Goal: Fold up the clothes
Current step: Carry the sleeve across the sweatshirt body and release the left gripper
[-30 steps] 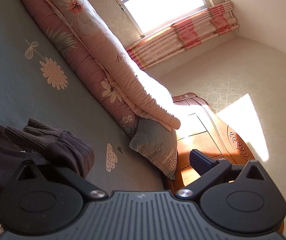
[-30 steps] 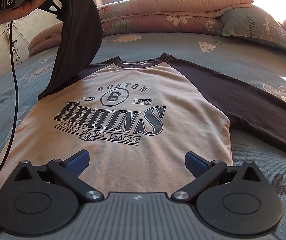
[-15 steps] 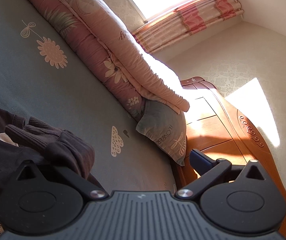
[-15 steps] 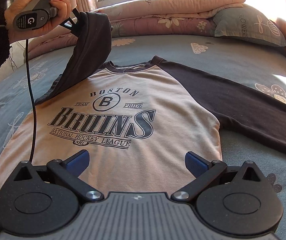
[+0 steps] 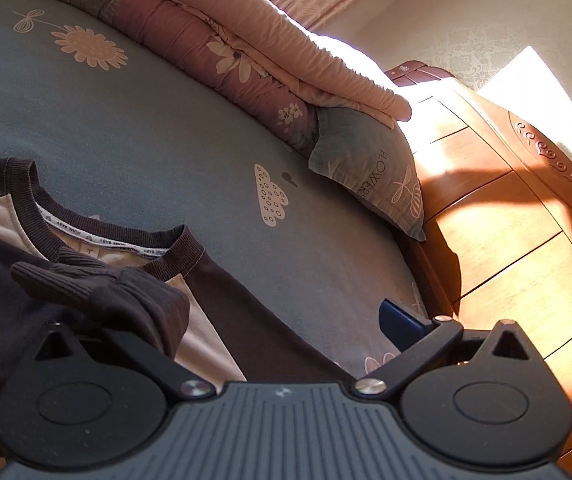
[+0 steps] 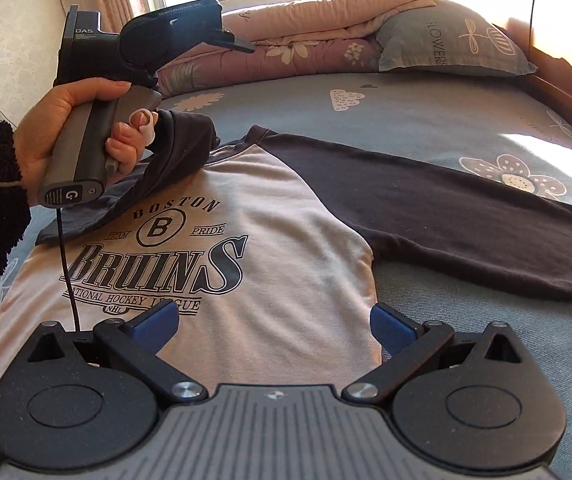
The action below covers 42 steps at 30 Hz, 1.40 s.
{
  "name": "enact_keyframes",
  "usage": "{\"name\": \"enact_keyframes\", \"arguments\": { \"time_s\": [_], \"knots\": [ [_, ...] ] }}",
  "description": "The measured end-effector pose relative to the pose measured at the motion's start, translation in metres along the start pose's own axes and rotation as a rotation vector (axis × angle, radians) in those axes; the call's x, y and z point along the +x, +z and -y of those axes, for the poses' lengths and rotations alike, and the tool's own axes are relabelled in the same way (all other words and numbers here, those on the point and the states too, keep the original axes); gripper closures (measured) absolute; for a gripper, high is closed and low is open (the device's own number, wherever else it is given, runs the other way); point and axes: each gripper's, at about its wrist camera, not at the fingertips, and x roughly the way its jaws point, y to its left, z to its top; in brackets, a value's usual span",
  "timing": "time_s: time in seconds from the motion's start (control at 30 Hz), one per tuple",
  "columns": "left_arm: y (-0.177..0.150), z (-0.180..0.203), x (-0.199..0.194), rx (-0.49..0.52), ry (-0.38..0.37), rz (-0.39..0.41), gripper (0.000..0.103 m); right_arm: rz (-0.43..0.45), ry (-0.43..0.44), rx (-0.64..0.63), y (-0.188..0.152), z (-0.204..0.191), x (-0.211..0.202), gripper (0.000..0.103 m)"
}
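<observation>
1. The shirt lies face up on the bed.
2. My left tool looks spread, yet carries the left sleeve's cuff over the chest.
3. My right tool hovers spread above the hem.
4. Next I judge: lay that sleeve flat across the print.

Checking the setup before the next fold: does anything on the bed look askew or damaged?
Nothing damaged. The shirt lies flat, print up. Only its sleeves are uneven: the left gripper holds one sleeve cuff bunched over the chest, while the other sleeve lies stretched across the bed.
</observation>
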Motion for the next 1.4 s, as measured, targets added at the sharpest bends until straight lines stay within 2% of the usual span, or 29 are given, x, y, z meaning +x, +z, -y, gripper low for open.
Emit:
{"name": "enact_keyframes", "arguments": {
  "time_s": [0.1,0.27,0.37,0.43,0.6,0.83,1.07,1.2,1.33,1.4],
  "knots": [
    [-0.014,0.016,0.013,0.144,0.06,-0.075,0.001,0.005,0.001,-0.005,0.0,-0.001,-0.001,0.0],
    [-0.034,0.039,0.036,0.387,0.146,-0.249,0.001,0.02,0.012,0.015,0.001,0.002,-0.004,0.0],
    [-0.047,0.041,0.044,0.46,0.173,-0.298,0.001,0.022,0.003,0.019,0.001,0.004,-0.003,0.0],
    [-0.057,0.036,0.046,0.449,0.179,-0.297,0.001,0.021,-0.004,0.023,0.001,0.005,-0.003,0.0],
    [-0.068,0.031,0.038,0.387,0.172,-0.225,0.001,0.021,-0.003,0.031,0.0,0.007,-0.002,0.0],
    [-0.05,0.019,0.015,0.219,0.054,-0.253,0.001,0.026,-0.001,0.037,0.001,0.008,-0.003,0.0],
    [-0.038,0.019,-0.006,0.182,0.007,-0.142,0.001,0.028,0.004,0.028,0.0,0.005,-0.004,0.0],
    [-0.035,0.032,0.01,0.219,-0.012,-0.162,0.001,0.019,0.003,0.02,-0.001,0.004,-0.002,0.0],
    [-0.053,0.045,0.031,0.324,-0.018,-0.272,0.001,0.006,-0.011,0.026,-0.001,0.006,0.003,0.0],
    [-0.061,0.047,0.033,0.361,-0.028,-0.302,0.001,0.004,-0.015,0.032,-0.001,0.007,0.003,0.0]
  ]
}}
